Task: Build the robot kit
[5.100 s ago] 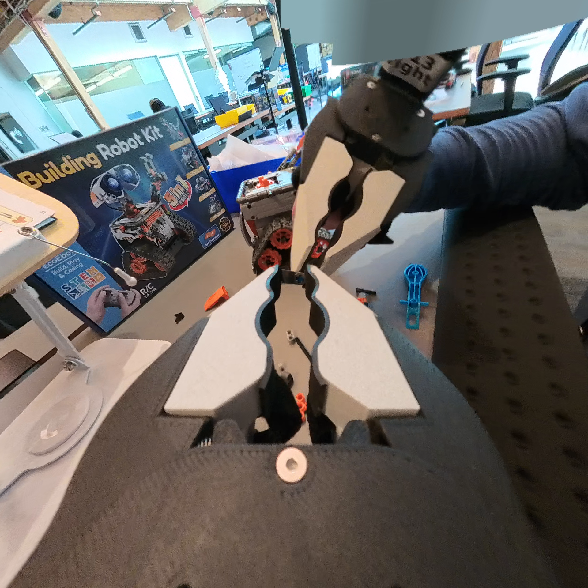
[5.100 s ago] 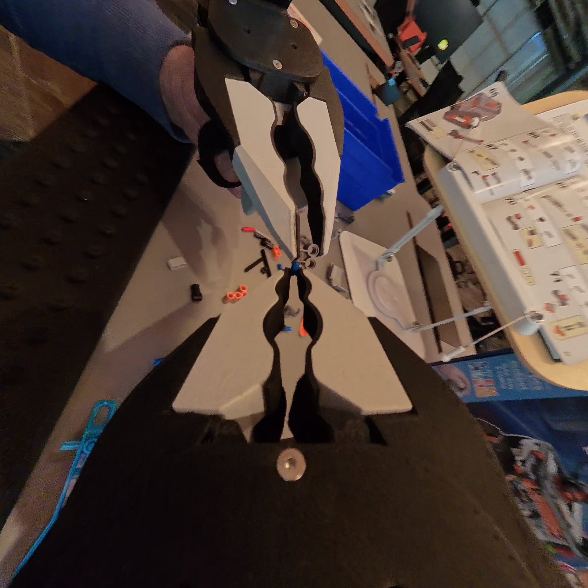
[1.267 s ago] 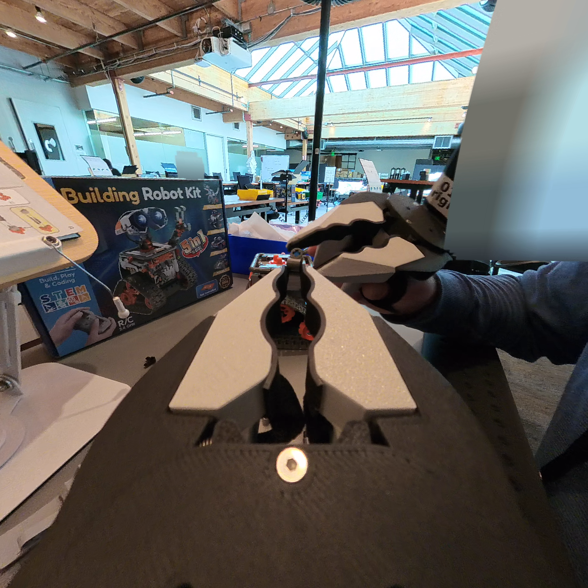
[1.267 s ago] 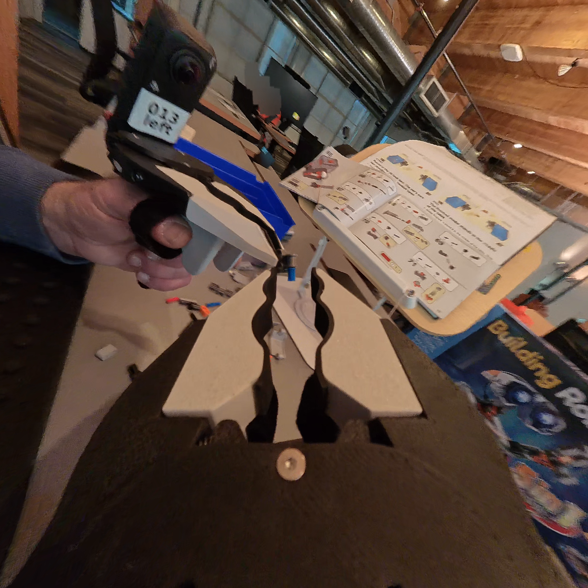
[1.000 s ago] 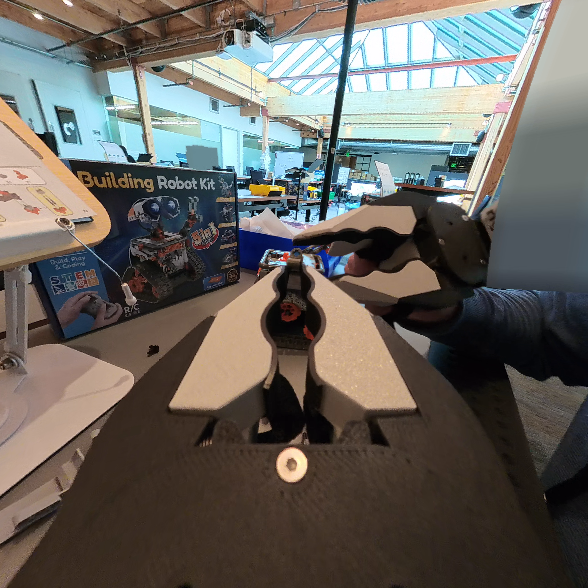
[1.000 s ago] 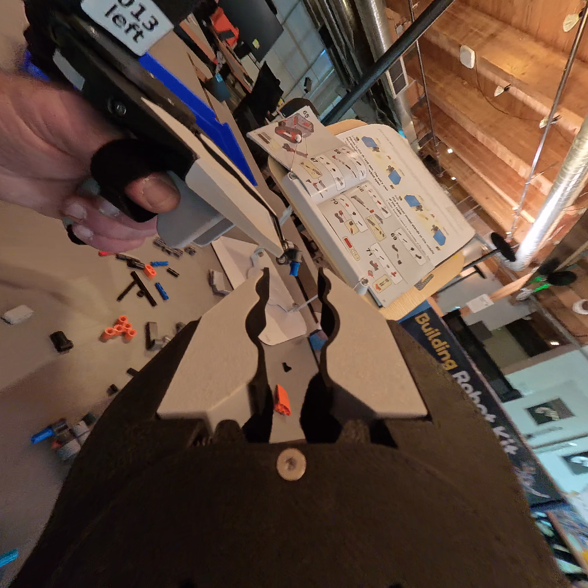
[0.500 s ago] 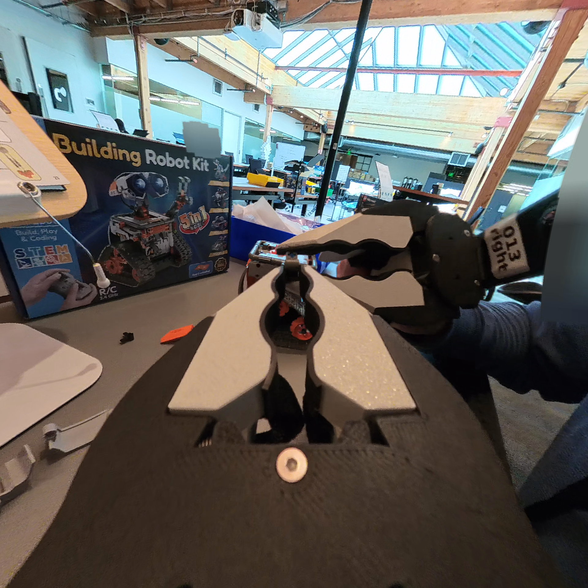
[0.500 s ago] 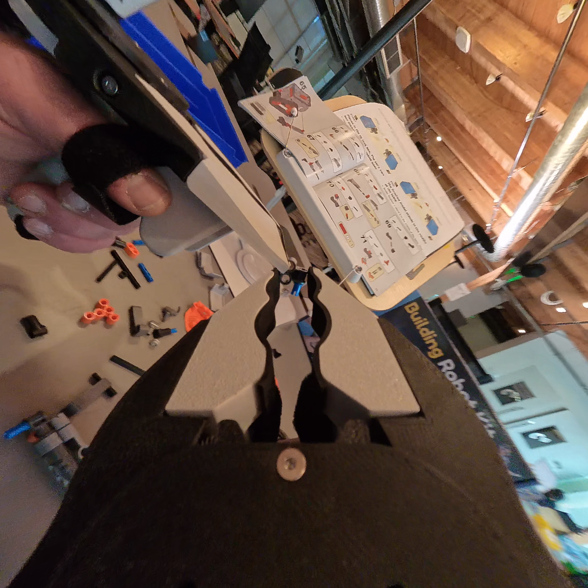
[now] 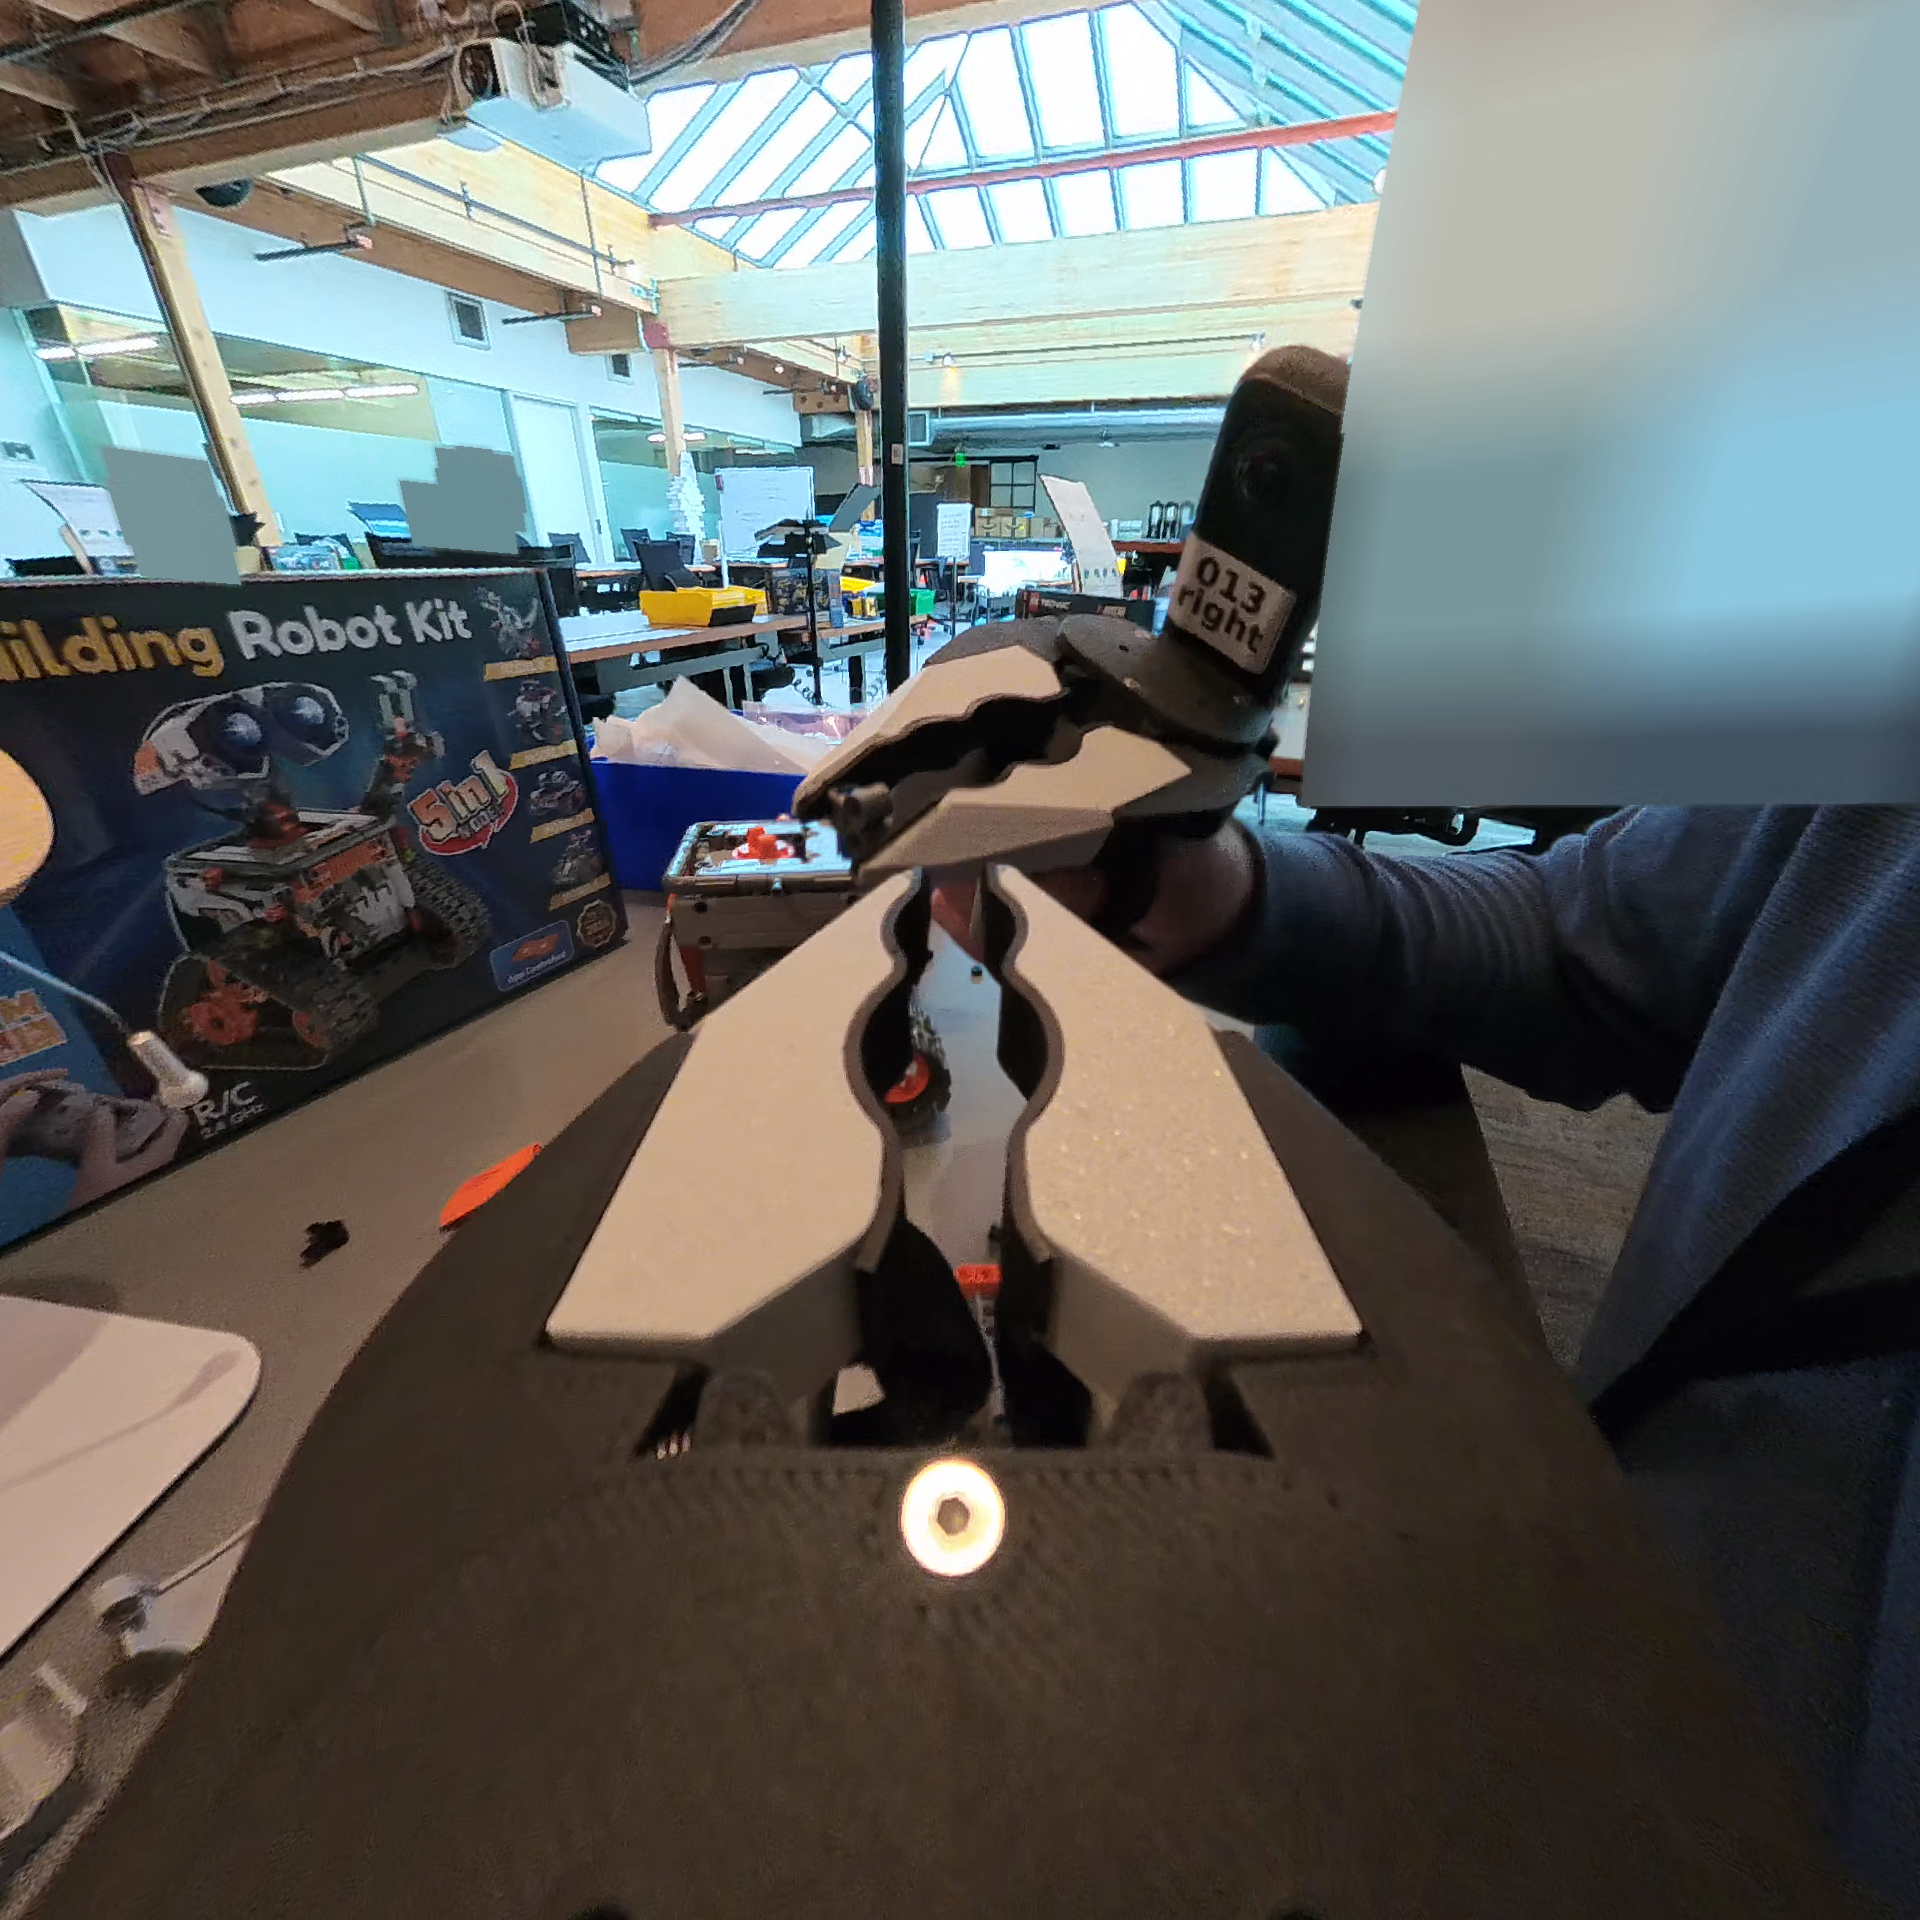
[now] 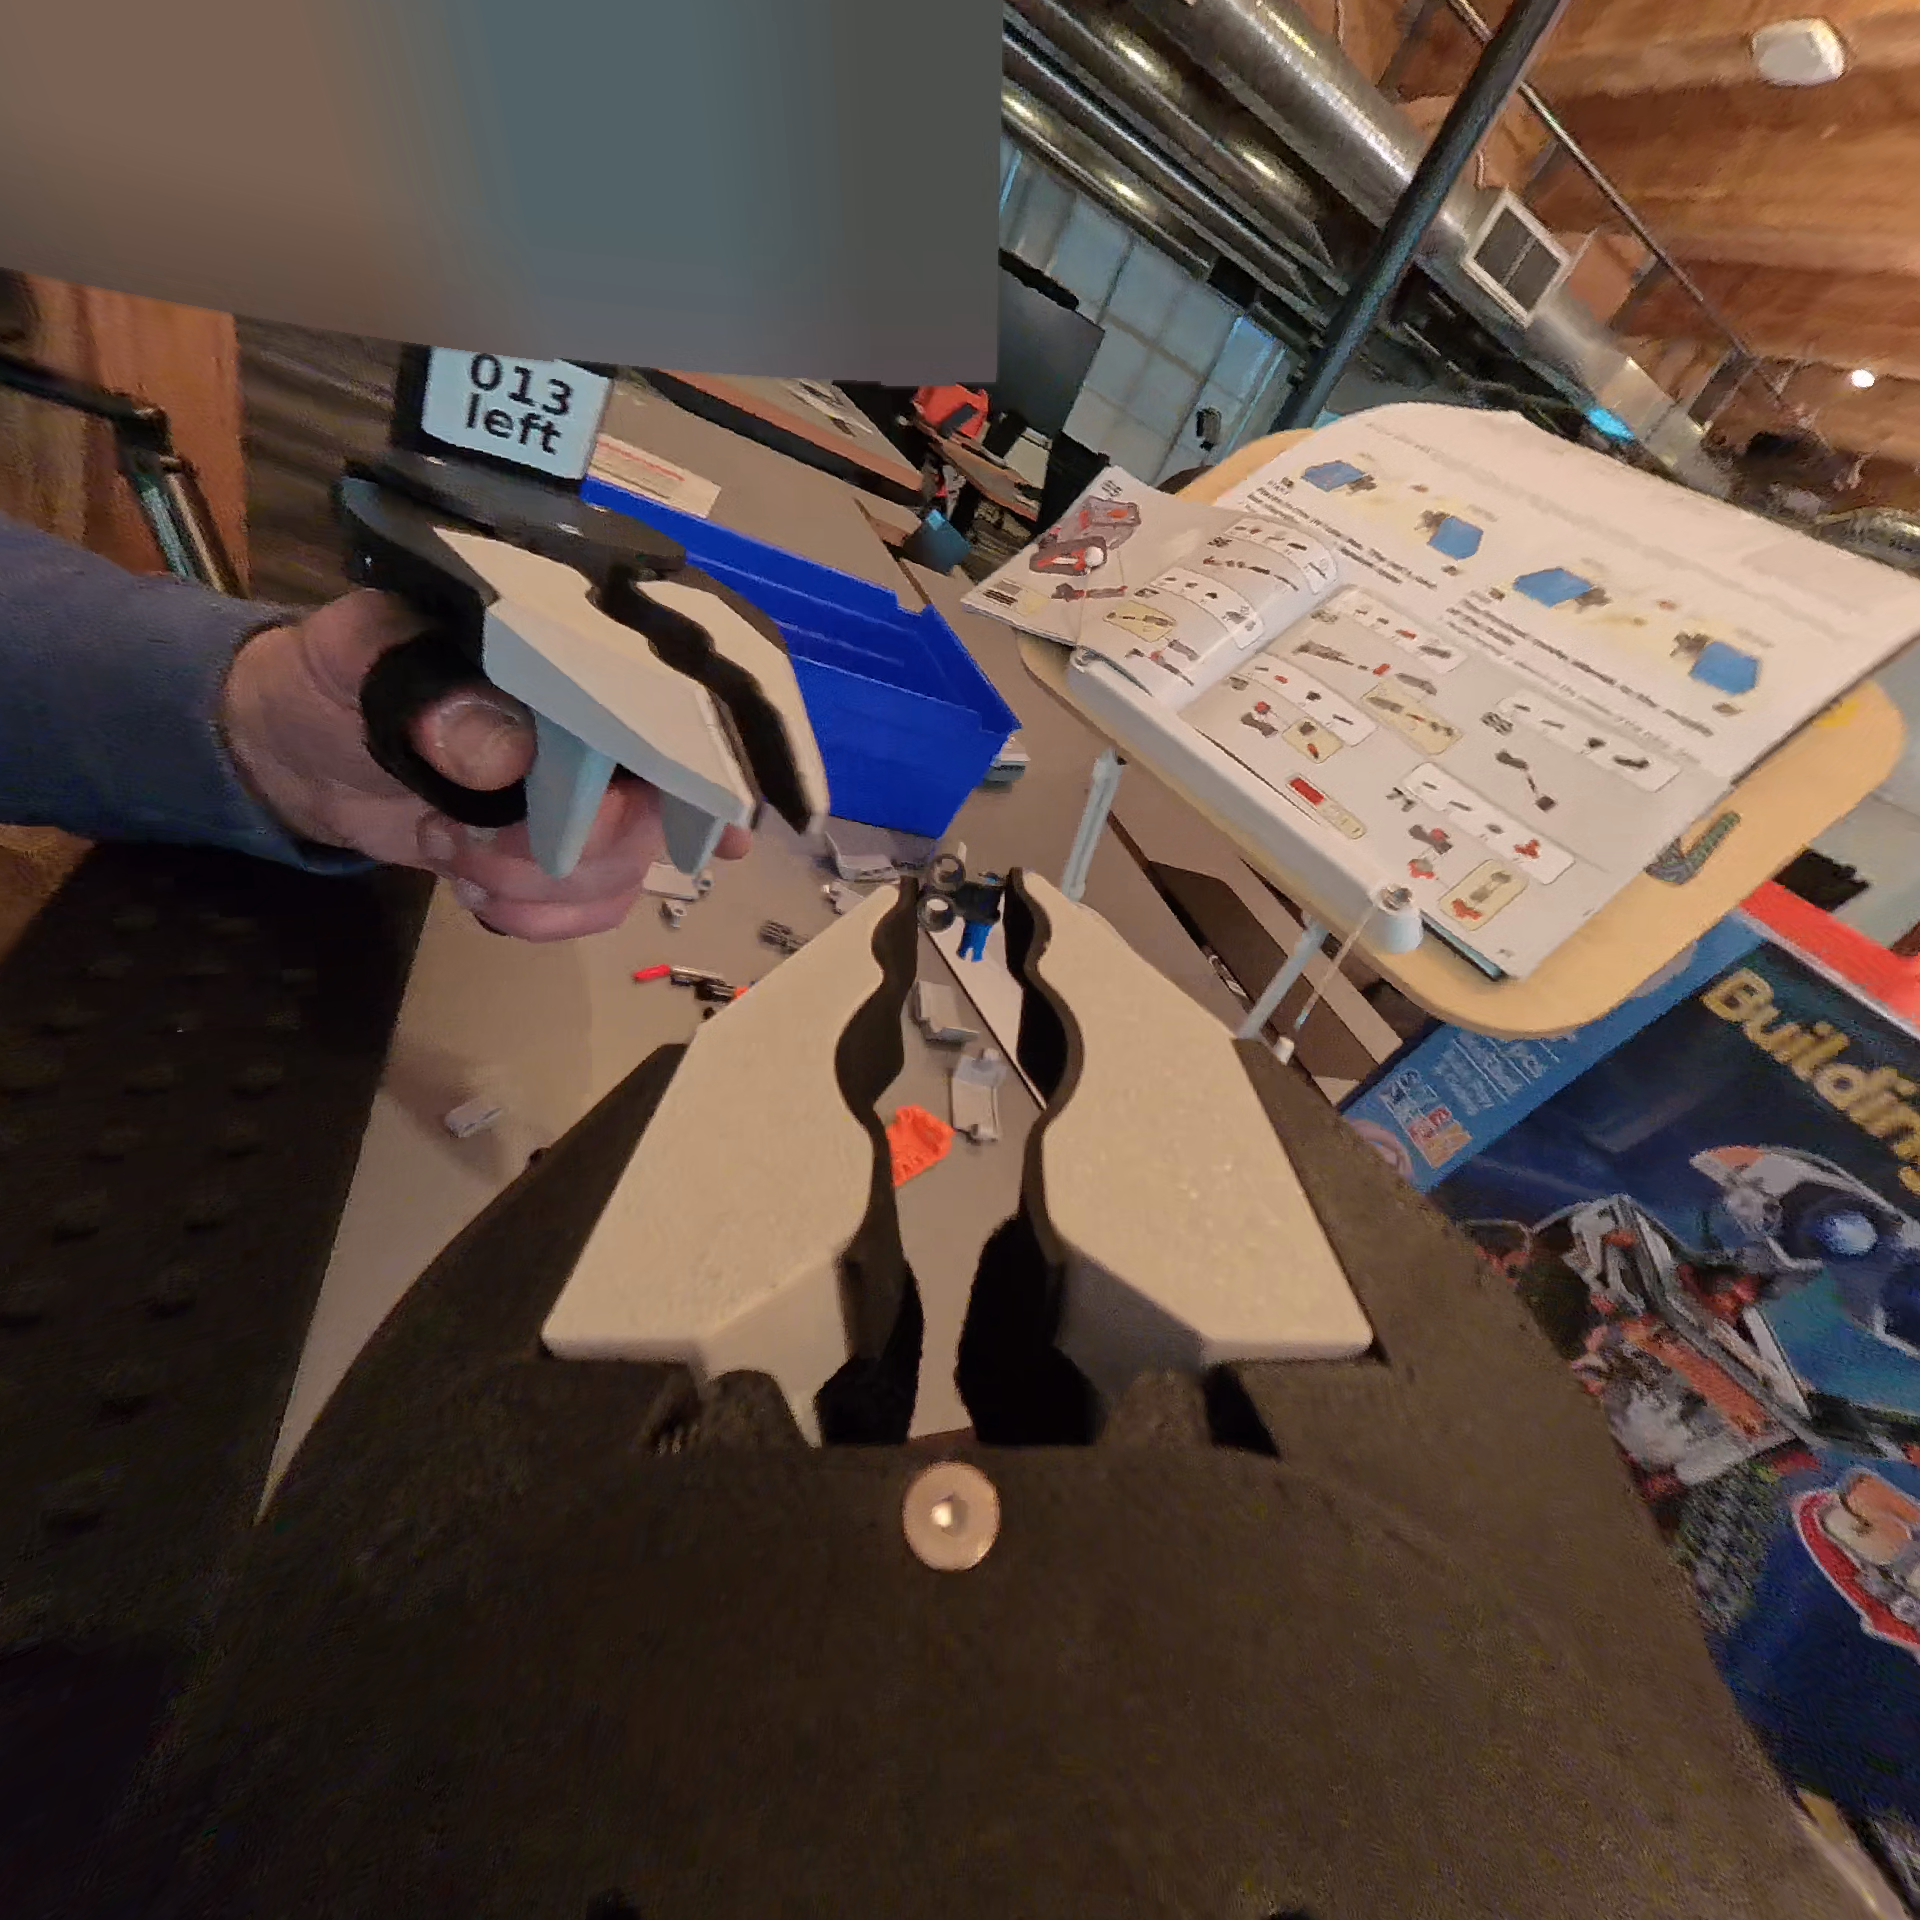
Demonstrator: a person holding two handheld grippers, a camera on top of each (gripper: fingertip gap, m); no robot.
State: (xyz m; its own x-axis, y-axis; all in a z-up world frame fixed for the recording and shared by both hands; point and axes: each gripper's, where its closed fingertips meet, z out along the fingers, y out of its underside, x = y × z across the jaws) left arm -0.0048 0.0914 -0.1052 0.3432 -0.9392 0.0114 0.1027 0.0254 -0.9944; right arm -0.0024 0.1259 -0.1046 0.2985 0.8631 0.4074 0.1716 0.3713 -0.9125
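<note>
My right gripper is shut on a small dark grey connector with a blue pin and holds it in the air above the grey table. In the left wrist view the right gripper shows with the connector at its tips. My left gripper is slightly open and empty, its tips just below and beside the right gripper. It also shows in the right wrist view, a short way left of the connector and apart from it.
A partly built robot model stands behind the grippers. A kit box and a blue bin stand at the back. An open instruction booklet rests on a stand. Loose parts, including an orange piece, lie on the table. A black mat lies at the left. My left and right fingertips are right by each other.
My left gripper held the connector and has let go and opened. My right gripper has closed on it and drawn it a little away from the left gripper.
</note>
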